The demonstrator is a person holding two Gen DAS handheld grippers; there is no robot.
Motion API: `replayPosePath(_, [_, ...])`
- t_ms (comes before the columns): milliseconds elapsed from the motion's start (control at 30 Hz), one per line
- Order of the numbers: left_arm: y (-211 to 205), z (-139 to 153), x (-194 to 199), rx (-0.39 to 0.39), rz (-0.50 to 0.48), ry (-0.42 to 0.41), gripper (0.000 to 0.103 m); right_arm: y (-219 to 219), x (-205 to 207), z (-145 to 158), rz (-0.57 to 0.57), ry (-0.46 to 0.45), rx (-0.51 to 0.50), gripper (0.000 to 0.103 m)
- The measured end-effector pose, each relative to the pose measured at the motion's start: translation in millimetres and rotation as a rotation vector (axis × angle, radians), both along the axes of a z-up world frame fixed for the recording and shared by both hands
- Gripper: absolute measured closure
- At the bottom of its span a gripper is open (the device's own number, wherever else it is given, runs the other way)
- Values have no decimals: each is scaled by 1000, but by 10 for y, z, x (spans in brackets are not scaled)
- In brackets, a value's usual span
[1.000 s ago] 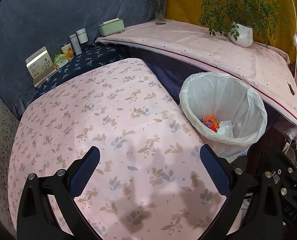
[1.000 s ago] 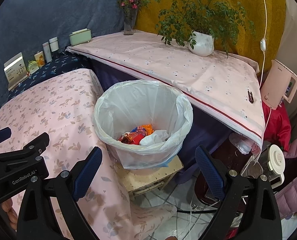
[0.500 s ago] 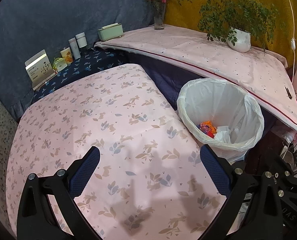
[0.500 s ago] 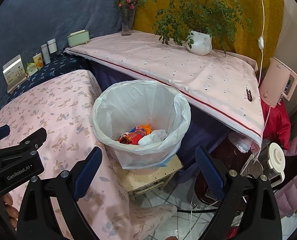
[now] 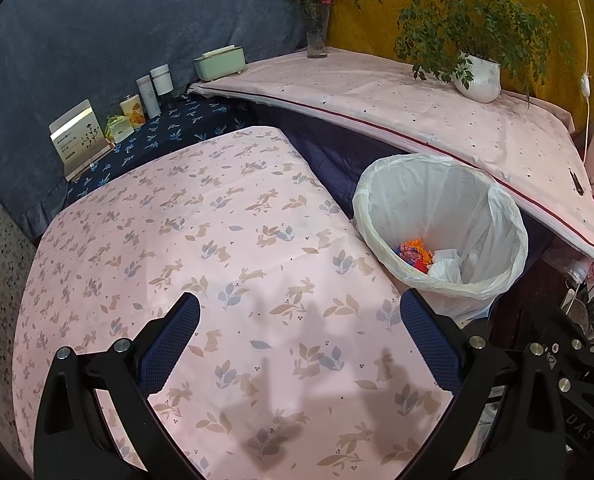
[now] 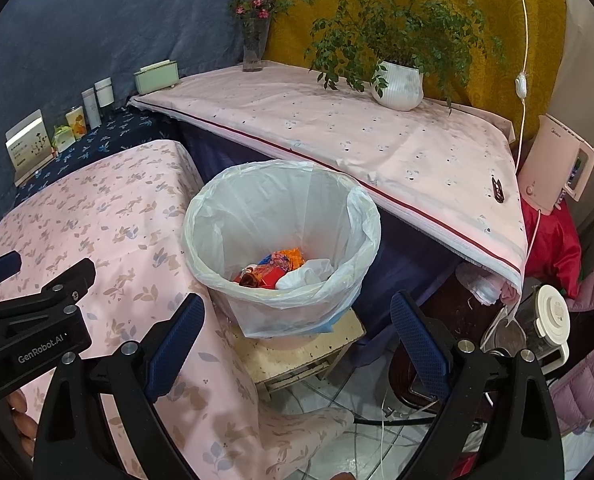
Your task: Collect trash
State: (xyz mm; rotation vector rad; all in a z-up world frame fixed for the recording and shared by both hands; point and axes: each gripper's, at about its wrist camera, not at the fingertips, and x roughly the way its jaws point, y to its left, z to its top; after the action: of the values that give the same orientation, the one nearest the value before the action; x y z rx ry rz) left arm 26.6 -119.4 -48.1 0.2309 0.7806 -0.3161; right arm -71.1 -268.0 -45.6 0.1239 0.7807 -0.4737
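Note:
A bin lined with a white bag stands on a low stool beside the pink rabbit-print table. Orange, red and white trash lies at its bottom. My left gripper hangs open over the table's near part, nothing between its blue pads. My right gripper is open and empty, in front of the bin and above the stool. The left gripper's body shows at the left of the right wrist view.
A higher pink-covered table runs behind the bin, with a potted plant, flower vase and green box. Small containers line the dark blue cloth. A kettle and cables lie on the floor at right.
Both grippers have drawn back and up a little, so the bin and tables look slightly farther. Both stay open and empty.

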Motion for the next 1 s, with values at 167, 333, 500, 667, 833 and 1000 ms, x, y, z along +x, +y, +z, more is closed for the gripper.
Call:
replayPosePath(167, [3, -2, 2, -1, -1, 1, 7, 7, 3, -1, 3, 1, 1, 13])
replayPosePath(333, [4, -1, 2, -3, -1, 1, 7, 13, 12, 4, 4, 2, 1, 13])
replayPosePath(500, [6, -4, 2, -2, -1, 2, 7, 27, 18, 0, 4, 4, 1, 13])
replayPosePath(667, [6, -6, 1, -1, -3, 0, 7, 22, 17, 2, 2, 3, 1, 13])
replayPosePath(833, [1, -11, -15, -2, -8, -3, 7, 20, 24, -3, -2, 2, 4, 13])
replayPosePath(1000, [-3, 8, -20, -11, -8, -10, 7, -11, 20, -1, -8, -2, 9, 13])
